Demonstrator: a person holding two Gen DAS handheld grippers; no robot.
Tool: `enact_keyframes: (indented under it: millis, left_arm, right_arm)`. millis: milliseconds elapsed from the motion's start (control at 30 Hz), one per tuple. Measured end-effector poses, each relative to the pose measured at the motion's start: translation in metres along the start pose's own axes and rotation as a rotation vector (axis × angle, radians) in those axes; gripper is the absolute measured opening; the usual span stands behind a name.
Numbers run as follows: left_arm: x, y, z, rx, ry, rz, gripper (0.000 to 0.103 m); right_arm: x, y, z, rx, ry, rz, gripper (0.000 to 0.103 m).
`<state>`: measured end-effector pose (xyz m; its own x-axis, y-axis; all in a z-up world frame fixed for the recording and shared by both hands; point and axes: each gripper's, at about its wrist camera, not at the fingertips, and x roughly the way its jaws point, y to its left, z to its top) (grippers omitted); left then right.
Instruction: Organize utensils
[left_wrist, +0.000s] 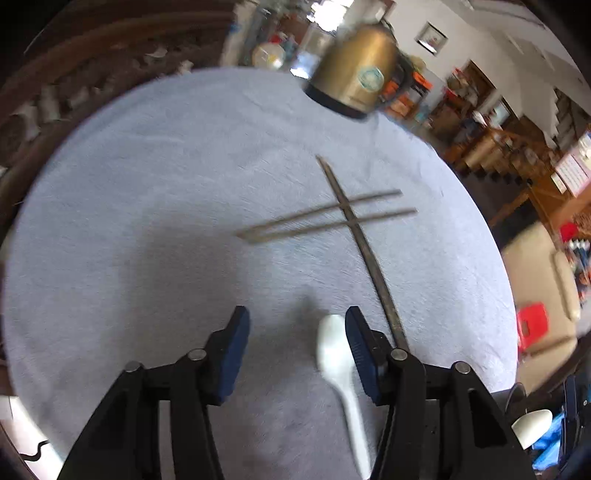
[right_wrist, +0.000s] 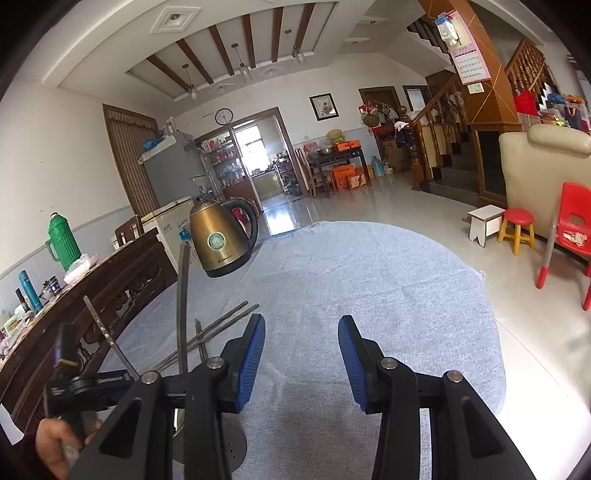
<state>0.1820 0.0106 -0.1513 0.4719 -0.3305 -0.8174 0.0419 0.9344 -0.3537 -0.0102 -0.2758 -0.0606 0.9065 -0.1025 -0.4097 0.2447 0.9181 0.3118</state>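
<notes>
Hovering half-open and empty, the left tool (left_wrist: 293, 325) straddles a smooth white spoon (left_wrist: 334, 354) — thin crossed chopsticks (left_wrist: 332, 218) lie beyond it, toward the brass kettle (left_wrist: 354, 74); right tool (right_wrist: 301, 332) likewise empty over bare, fuzzy desk (right_wrist: 369, 277).

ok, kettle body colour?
Brassy gold kettle with a black base and handle; sharpest in the right wrist view.

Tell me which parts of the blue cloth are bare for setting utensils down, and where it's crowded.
Bare: the wide stretch of blue cloth left of the chopsticks, up to the kettle. Also bare beyond the right gripper, toward the far edge. Crowded: around the crossed chopsticks and the white spoon.
</notes>
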Motion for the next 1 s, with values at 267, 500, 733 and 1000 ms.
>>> enact_keyframes:
  millis: [267, 500, 733, 1000]
  left_arm:
    - [0.016, -0.014, -0.012, 0.049, 0.017, -0.014, 0.002]
    - [-0.048, -0.023, -0.028, 0.11, -0.217, -0.001, 0.001]
    - [-0.017, -0.018, -0.009, 0.071, -0.04, -0.036, 0.02]
    - [0.035, -0.027, -0.013, 0.044, 0.014, -0.086, 0.033]
  right_arm:
    - [0.002, 0.001, 0.005, 0.011, -0.003, -0.013, 0.045]
    - [-0.001, 0.011, 0.004, -0.003, -0.008, 0.0, 0.044]
    - [-0.006, 0.022, -0.001, -0.035, 0.0, 0.027, 0.044]
    - [-0.003, 0.013, 0.0, -0.031, 0.002, 0.012, 0.044]
